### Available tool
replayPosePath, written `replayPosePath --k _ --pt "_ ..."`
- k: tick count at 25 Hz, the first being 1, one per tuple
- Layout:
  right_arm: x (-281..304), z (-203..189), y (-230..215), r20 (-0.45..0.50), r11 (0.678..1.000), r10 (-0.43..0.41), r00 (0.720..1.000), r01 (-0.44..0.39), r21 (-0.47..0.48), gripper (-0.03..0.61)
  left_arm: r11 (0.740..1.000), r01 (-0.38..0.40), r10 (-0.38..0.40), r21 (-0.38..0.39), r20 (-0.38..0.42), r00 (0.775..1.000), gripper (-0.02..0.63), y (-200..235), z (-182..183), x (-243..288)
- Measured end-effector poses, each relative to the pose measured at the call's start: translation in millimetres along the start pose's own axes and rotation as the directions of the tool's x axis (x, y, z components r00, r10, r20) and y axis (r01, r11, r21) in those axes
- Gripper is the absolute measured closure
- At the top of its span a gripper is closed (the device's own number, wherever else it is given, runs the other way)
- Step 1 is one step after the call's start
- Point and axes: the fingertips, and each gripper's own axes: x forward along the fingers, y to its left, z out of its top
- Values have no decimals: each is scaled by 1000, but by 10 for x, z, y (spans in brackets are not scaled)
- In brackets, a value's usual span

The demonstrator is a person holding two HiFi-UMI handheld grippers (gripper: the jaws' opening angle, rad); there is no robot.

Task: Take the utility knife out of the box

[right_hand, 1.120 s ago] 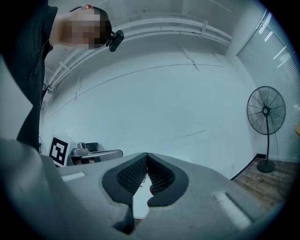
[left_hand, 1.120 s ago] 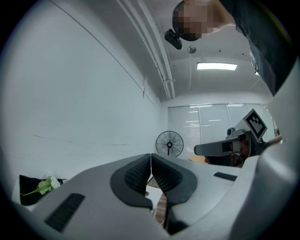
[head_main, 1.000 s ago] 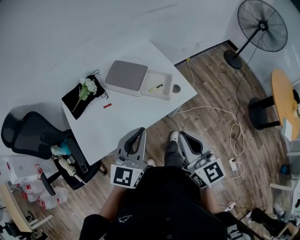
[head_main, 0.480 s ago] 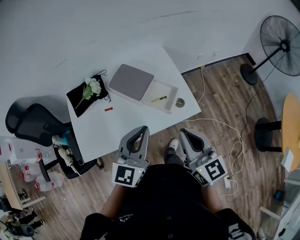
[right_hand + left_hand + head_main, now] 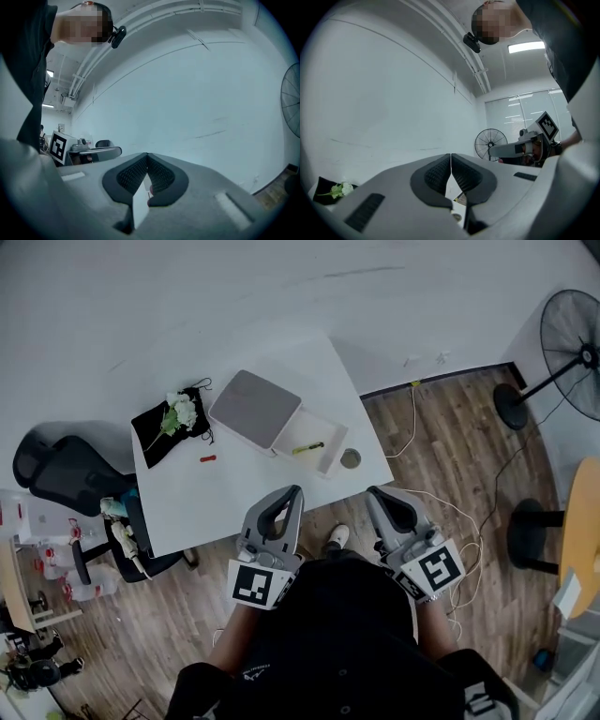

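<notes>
On the white table [image 5: 216, 498] lies a box with its grey lid [image 5: 255, 409] slid left, so the white tray [image 5: 327, 458] is uncovered. A yellow utility knife [image 5: 307, 447] lies in the tray. My left gripper [image 5: 293, 491] and right gripper [image 5: 374, 492] are held level at the table's near edge, short of the box and both shut on nothing. In the left gripper view the jaws [image 5: 450, 157] meet at their tips, and a bit of the knife [image 5: 458, 197] shows under them. The right gripper [image 5: 147, 155] has its jaws closed tip to tip.
A black cloth [image 5: 155, 432] with a white flower [image 5: 177, 412] and a small red thing [image 5: 208, 458] lie left of the box. A round object [image 5: 351, 458] sits by the tray. An office chair [image 5: 66, 484] stands left, a fan [image 5: 572, 334] and cables [image 5: 450, 512] right.
Both grippers have moved forward towards the table's near edge, still shut. The table and box now sit closer and more central in the head view.
</notes>
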Motion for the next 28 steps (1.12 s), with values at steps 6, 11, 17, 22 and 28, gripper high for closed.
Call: replayPosePath --k 6,11,17,22,28 --pt "-25 -52 -109 -18 1000 11 1000 -11 11 574 1000 -12 12 4 -24 1000 606 21 -105 145" --pt "4 -68 -190 -21 999 -1 1000 2 39 574 1000 6 -5 26 -47 999 606 112 -206 308" --pt "124 -78 -321 -28 998 -61 998 61 32 574 997 72 -70 21 -92 993 606 298 -409 514" --pt "249 -86 -400 -38 991 -125 991 127 53 574 989 141 -131 36 -213 968 606 501 -762 647" --pt "437 -132 -407 -66 983 -176 982 178 34 574 970 242 -228 18 -279 933 606 656 -1060 857"
